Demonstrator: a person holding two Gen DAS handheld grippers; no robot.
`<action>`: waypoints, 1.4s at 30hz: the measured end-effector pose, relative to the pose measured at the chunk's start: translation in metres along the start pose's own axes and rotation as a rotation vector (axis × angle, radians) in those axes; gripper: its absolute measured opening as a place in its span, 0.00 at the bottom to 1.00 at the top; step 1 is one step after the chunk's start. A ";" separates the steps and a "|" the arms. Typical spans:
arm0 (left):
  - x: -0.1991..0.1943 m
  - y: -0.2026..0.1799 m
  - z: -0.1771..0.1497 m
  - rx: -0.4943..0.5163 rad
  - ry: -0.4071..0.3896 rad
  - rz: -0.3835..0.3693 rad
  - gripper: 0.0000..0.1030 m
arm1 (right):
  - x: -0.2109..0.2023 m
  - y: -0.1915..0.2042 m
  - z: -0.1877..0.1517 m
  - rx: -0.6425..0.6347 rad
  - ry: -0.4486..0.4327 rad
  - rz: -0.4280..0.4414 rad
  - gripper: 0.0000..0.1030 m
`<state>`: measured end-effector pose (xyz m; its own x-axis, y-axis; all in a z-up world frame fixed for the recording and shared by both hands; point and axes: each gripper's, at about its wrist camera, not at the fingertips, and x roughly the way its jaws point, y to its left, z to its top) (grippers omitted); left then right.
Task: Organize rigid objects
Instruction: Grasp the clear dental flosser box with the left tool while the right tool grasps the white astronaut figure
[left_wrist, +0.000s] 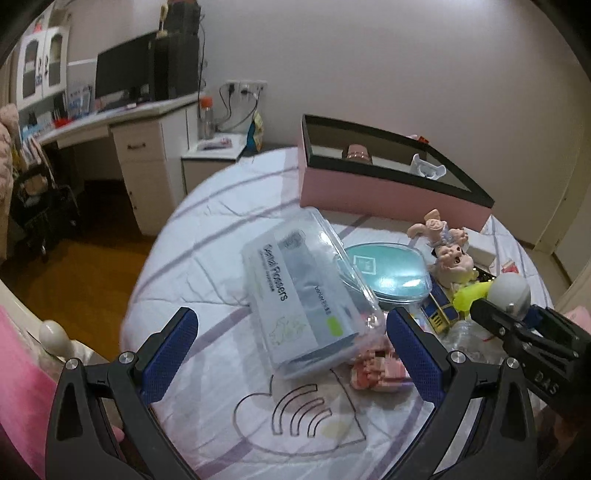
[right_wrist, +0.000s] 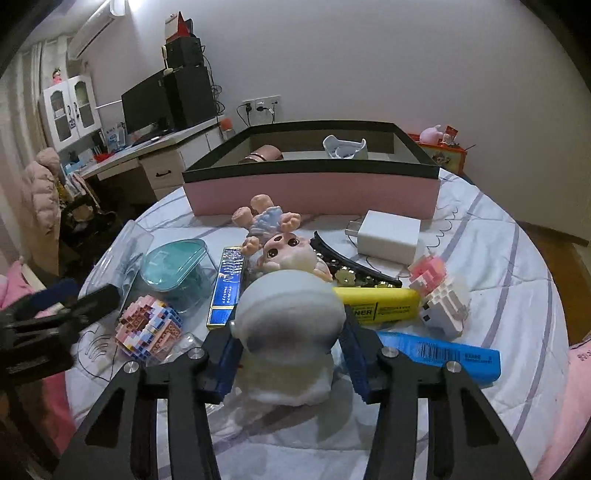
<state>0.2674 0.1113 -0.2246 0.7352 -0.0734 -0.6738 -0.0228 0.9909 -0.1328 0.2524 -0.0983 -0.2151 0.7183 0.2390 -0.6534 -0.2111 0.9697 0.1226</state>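
Observation:
My right gripper (right_wrist: 290, 334) is shut on a white round-headed figurine (right_wrist: 291, 317) and holds it over the bedspread; it also shows in the left wrist view (left_wrist: 511, 291). My left gripper (left_wrist: 291, 345) is open, its blue pads either side of a clear dental-flosser box (left_wrist: 306, 291) without touching it. A pink open box (right_wrist: 314, 190) with a black rim stands behind, holding a pink cylinder (right_wrist: 264, 153) and a white holder (right_wrist: 345, 147). It also shows in the left wrist view (left_wrist: 384, 188).
On the bed lie a teal clear case (right_wrist: 177, 266), a pixel-block ball (right_wrist: 149, 328), a blue-gold bar (right_wrist: 227, 286), a pig doll (right_wrist: 286, 245), a black hair clip (right_wrist: 354, 269), a yellow highlighter (right_wrist: 384, 304), a white charger (right_wrist: 389, 236), a block figure (right_wrist: 439, 295), a blue box (right_wrist: 443, 356).

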 end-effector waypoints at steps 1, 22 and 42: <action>0.004 0.001 0.000 -0.012 0.013 -0.005 1.00 | 0.000 0.000 0.000 -0.003 0.002 0.005 0.49; 0.009 -0.007 0.002 0.005 -0.002 0.026 0.63 | 0.001 0.003 0.001 -0.018 0.009 0.020 0.45; 0.012 0.001 -0.004 0.066 0.015 0.108 0.59 | -0.007 0.001 -0.002 -0.008 0.003 0.011 0.45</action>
<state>0.2730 0.1106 -0.2358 0.7207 0.0332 -0.6924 -0.0562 0.9984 -0.0107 0.2455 -0.0992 -0.2116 0.7139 0.2493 -0.6544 -0.2240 0.9667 0.1239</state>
